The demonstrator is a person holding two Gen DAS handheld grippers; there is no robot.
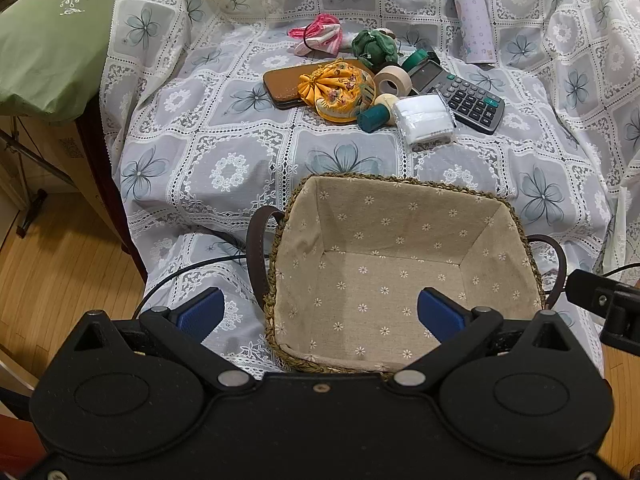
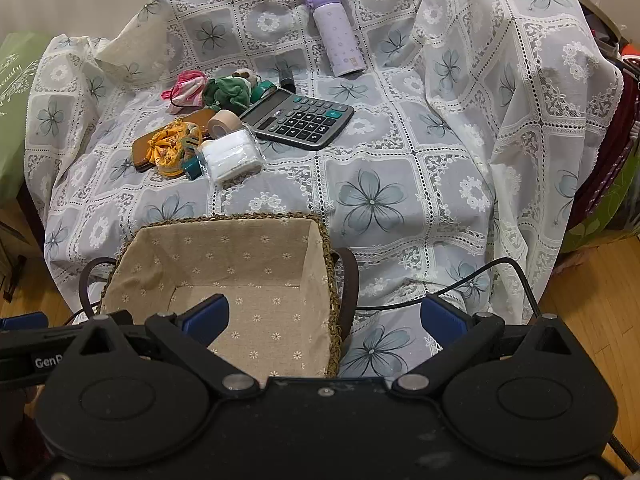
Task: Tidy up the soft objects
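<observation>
While both the left gripper and right gripper hang wide apart with nothing in them by the basket, the yellow cloth sits far back, touching the tape roll, so a grab could knock hard things around.

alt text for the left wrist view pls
The open left tool hovers over an empty fabric-lined woven basket on a floral lace cloth. Beyond it lies a cluster: yellow fabric bundle, pink cloth, green cloth, packet of white pads, calculator, tape roll, purple bottle.

Lace-draped furniture on wooden floor
</observation>
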